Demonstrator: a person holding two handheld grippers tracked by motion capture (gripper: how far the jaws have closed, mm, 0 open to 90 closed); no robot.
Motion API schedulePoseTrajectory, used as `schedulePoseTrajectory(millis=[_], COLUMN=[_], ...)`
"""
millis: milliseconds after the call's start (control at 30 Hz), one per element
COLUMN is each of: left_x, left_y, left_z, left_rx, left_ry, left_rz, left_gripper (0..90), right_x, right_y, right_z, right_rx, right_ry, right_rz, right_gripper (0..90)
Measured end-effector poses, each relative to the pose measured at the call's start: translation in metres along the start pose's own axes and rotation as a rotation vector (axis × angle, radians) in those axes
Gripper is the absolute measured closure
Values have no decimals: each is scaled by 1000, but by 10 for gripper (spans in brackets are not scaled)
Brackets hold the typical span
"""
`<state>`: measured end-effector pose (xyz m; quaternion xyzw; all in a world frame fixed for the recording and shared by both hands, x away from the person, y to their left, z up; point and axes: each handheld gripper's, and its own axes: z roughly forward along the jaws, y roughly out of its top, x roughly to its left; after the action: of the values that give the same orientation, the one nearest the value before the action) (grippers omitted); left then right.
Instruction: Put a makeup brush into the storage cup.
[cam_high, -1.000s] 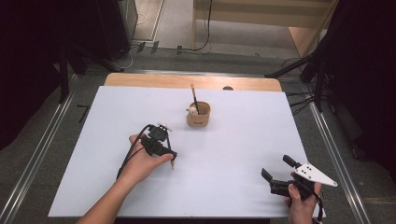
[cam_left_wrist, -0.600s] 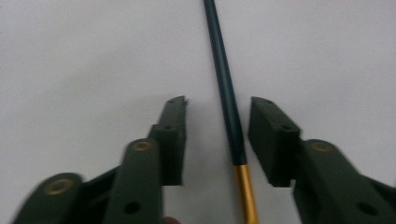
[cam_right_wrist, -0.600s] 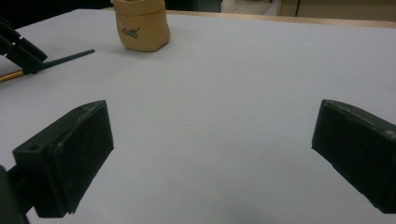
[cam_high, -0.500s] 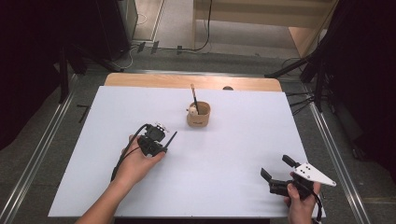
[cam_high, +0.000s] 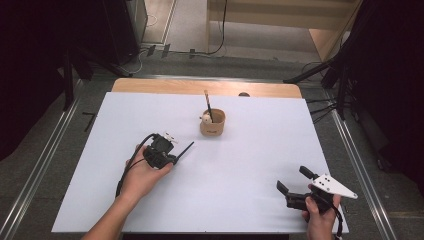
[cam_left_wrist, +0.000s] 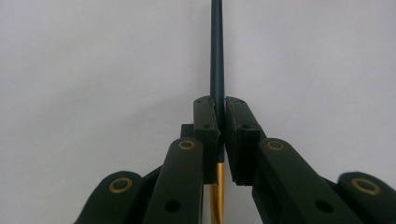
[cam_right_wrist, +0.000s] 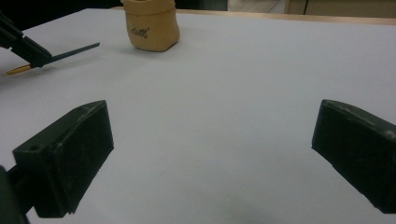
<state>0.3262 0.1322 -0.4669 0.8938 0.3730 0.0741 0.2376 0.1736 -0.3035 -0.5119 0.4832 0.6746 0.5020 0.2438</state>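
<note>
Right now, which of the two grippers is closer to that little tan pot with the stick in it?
Left. The left gripper, shut on a dark pen, sits just short of the tan pot; the right gripper waits open at the table's near right corner.

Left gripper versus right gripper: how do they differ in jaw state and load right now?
The left gripper has its jaws shut on a thin dark pencil, while the right gripper stands wide open with nothing between its jaws. The left gripper sits near the tan cup; the right gripper waits at the table's near right corner. Both are hand-held black two-jaw tools.
</note>
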Motion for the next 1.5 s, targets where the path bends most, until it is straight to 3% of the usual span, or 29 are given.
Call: schedulePoseTrajectory(millis=[100,467,833,900,1500], left_x=[0,-2,-9,-12,-22], left_y=[-5,-27,-33,-34,-33], left_z=[-8,-29,-38,-39,-38], left_rx=[-65,-267,-413,-424,-529], left_ry=[-37,-102,-140,-120,-166], left_rz=[-14,-53,-17,-5,18], left_gripper=[842,843,843,843,843], right_x=[4,18,45,49,89], right_y=[3,17,42,46,76], right_z=[1,12,35,39,68], right_rx=[0,14,4,-1,-31], right_ry=[6,29,70,76,155], right_rz=[-2,-16,-27,-31,-42], right_gripper=[0,0,0,0,0])
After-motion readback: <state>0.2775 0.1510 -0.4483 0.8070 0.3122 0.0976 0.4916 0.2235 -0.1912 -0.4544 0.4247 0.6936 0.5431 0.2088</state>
